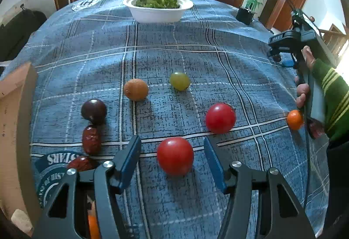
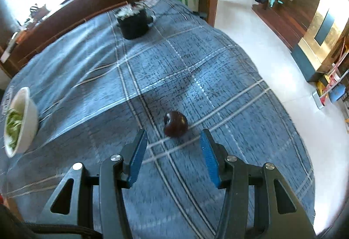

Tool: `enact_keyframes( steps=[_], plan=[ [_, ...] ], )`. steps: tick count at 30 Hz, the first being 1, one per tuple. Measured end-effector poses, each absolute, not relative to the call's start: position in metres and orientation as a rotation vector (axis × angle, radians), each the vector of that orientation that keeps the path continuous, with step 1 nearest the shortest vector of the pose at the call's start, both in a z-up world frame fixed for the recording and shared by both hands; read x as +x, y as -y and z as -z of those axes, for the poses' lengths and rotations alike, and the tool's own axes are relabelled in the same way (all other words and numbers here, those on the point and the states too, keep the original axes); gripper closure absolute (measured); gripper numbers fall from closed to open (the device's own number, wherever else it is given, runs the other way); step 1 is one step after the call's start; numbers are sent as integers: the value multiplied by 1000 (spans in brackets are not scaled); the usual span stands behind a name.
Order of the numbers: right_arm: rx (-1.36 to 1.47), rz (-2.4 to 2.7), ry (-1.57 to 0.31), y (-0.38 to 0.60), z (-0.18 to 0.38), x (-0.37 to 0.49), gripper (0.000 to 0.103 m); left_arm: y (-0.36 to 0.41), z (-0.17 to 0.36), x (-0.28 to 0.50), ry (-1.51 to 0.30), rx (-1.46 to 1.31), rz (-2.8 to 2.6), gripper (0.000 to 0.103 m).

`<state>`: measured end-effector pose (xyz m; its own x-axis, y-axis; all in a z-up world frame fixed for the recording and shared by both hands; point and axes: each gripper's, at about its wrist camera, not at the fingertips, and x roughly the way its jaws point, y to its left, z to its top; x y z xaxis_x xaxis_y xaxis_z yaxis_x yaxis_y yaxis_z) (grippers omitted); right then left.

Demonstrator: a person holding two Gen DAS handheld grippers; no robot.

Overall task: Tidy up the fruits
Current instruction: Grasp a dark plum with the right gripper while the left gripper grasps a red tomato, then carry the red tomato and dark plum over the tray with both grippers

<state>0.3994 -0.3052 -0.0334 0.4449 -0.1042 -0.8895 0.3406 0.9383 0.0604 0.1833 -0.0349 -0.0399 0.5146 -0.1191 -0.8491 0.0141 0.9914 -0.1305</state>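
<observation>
Blue plaid cloth covers the counter (image 1: 196, 47). Near its front edge, a red tomato (image 1: 175, 156) sits between the spread blue pads of the left gripper (image 1: 172, 158); centre it, then squeeze gently. The right gripper (image 2: 172, 151) gapes empty before a dark fruit (image 2: 175, 127).

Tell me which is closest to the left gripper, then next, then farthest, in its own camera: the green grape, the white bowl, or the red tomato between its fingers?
From the left gripper:
1. Red tomato, between the open fingers.
2. Green grape, mid-cloth, straight ahead.
3. White bowl, at the far edge.
</observation>
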Motion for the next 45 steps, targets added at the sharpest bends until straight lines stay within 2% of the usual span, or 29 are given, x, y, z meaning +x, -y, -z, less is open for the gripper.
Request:
enact_keyframes(
  steps=[1,3,5,6,11,18,32,45],
  plan=[
    [251,286,-1092,306,40,402,52,36,42,184,-1024,-106,77,56],
    [245,297,-1069,308,42,403,54,38,42,184,-1009,-78,59,70],
    [246,286,-1058,307,41,403,64,36,41,184,-1007,-90,70,72],
    [266,257,-1050,306,40,401,78,35,40,183,-1008,-99,68,72],
    [336,75,-980,291,23,371,77,30,36,175,-1011,-103,47,72],
    [406,-191,-917,266,-5,288,77,27,20,150,-978,-87,23,72],
    [357,-457,-919,200,-4,159,77,-17,-15,93,-886,-99,-104,72],
    [308,-583,-982,145,11,109,76,-45,-17,67,-868,-86,-216,72]
  ],
)
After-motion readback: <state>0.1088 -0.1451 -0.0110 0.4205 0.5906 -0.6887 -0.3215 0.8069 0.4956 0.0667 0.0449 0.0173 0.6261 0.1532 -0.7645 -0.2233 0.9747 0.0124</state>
